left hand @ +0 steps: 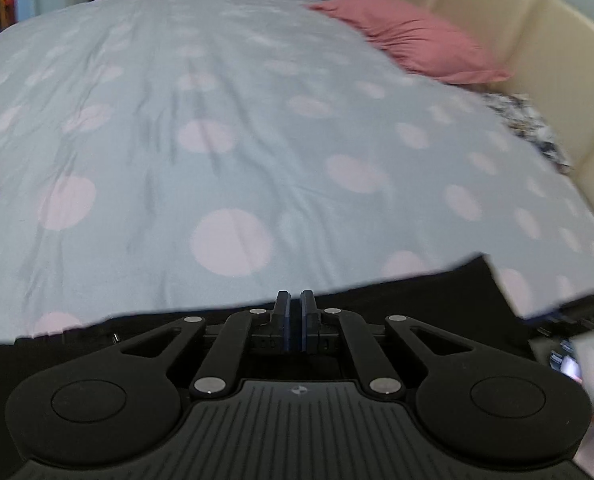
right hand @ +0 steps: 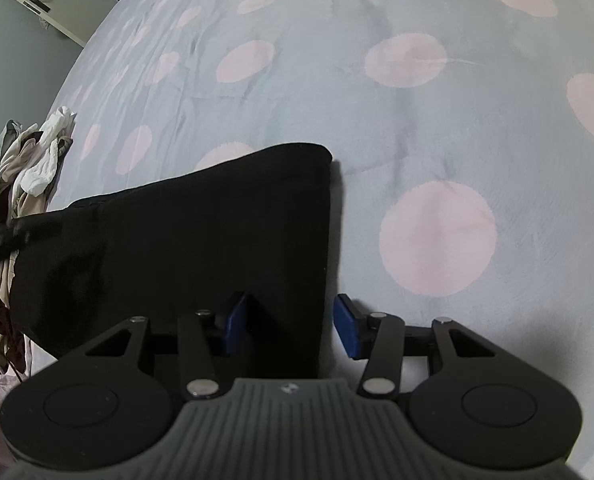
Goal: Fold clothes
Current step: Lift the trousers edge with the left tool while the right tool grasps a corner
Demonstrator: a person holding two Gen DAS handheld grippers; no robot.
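Black garment (right hand: 201, 240) lies between right gripper's (right hand: 293, 320) spread fingers; left gripper (left hand: 295, 312) pinches its edge.

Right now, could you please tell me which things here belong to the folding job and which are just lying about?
For the job:
- black garment
- left tool, shut
- right tool, pads apart, straddling the garment's edge
- bedspread as work surface

Lying about:
- pink pillow
- heap of pale clothes
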